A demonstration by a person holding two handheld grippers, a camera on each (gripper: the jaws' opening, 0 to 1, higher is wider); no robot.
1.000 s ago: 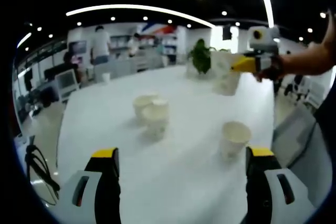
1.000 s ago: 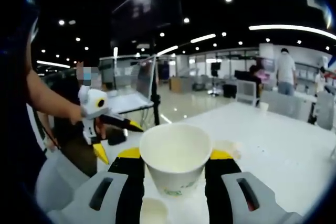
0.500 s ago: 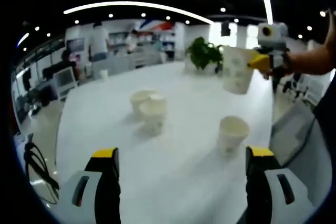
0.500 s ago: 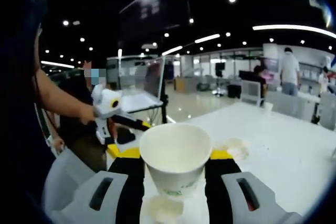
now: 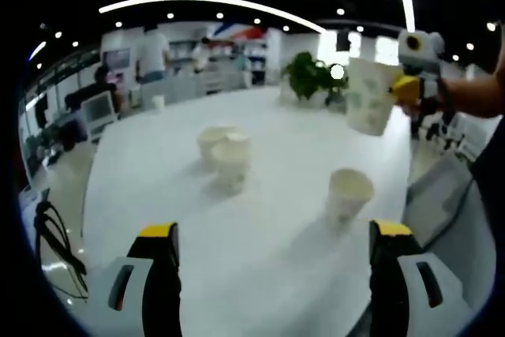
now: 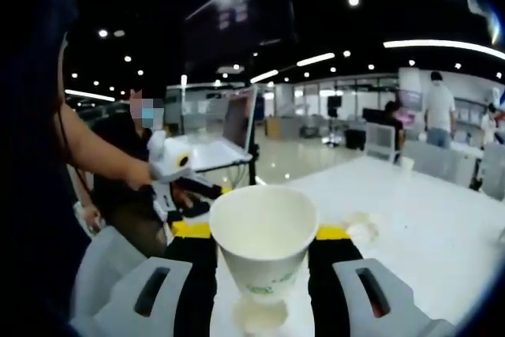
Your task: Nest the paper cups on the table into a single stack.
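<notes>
In the left gripper view, the white table [image 5: 158, 211] is seen carrying a pair of cups [image 5: 224, 151] touching each other toward the left and a single cup [image 5: 347, 195] standing upright to their right. The left gripper [image 5: 272, 274] is held low at the near edge with its jaws spread wide and nothing between them.

At the upper right, a held cup [image 5: 369, 106] is carried upright by the right gripper [image 5: 410, 88], above and beyond the single cup. In the right gripper view, the same gripper [image 6: 264, 254] is pinched on that cup [image 6: 264, 238], and a cup mouth [image 6: 259, 315] is seen directly beneath its base.

The coming move is judged to be a straight descent, the two upright axes nearly in line. Four cups are counted: three on the table, one held.
</notes>
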